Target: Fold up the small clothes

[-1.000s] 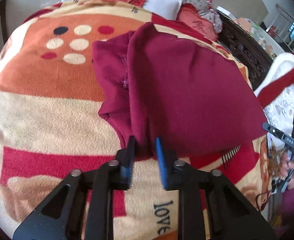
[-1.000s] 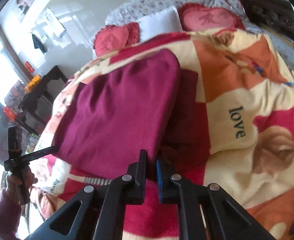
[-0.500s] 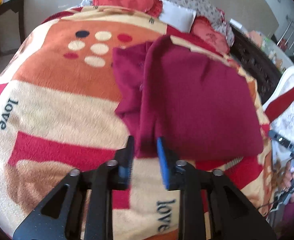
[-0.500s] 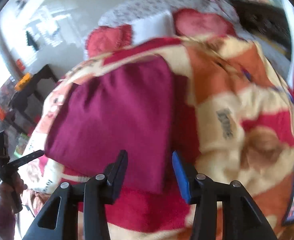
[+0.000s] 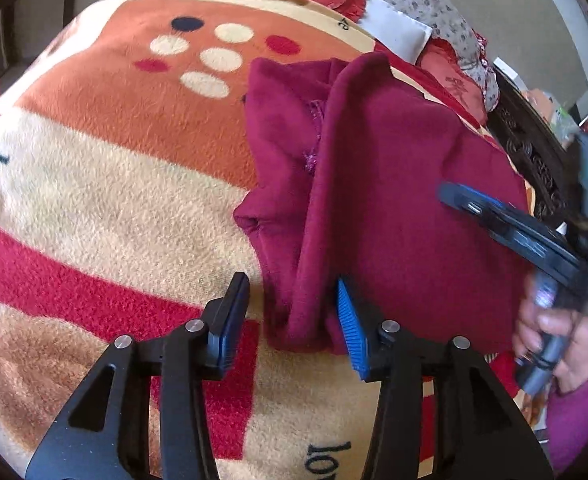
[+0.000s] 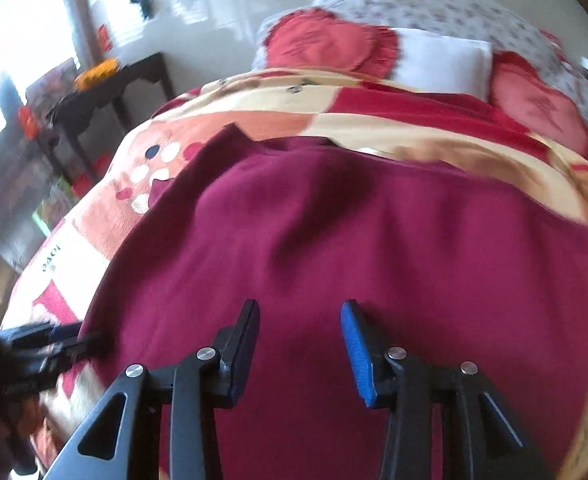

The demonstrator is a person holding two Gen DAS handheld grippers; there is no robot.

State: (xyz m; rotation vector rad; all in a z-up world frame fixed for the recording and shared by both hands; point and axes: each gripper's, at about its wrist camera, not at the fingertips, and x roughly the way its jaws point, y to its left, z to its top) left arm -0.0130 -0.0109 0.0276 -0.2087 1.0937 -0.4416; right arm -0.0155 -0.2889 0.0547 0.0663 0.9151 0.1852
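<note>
A dark red garment (image 5: pixel 394 200) lies folded on a patterned blanket (image 5: pixel 113 168); a flap of it sticks out at the left under the top layer. My left gripper (image 5: pixel 294 320) is open, its jaws on either side of the garment's near folded edge, not clamped. My right gripper (image 6: pixel 300 344) is open and empty, just above the middle of the garment (image 6: pixel 354 240). The right gripper also shows in the left wrist view (image 5: pixel 526 236), held in a hand over the garment's right side.
Red cushions (image 6: pixel 326 44) and a white pillow (image 6: pixel 442 62) lie at the head of the bed. A dark side table (image 6: pixel 105 92) stands at the left. Dark carved furniture (image 5: pixel 534 160) runs along the bed's right side.
Both grippers have opened and let go of the garment's edge. The right gripper has swung round over the middle of the garment. The left gripper has moved closer to the fold.
</note>
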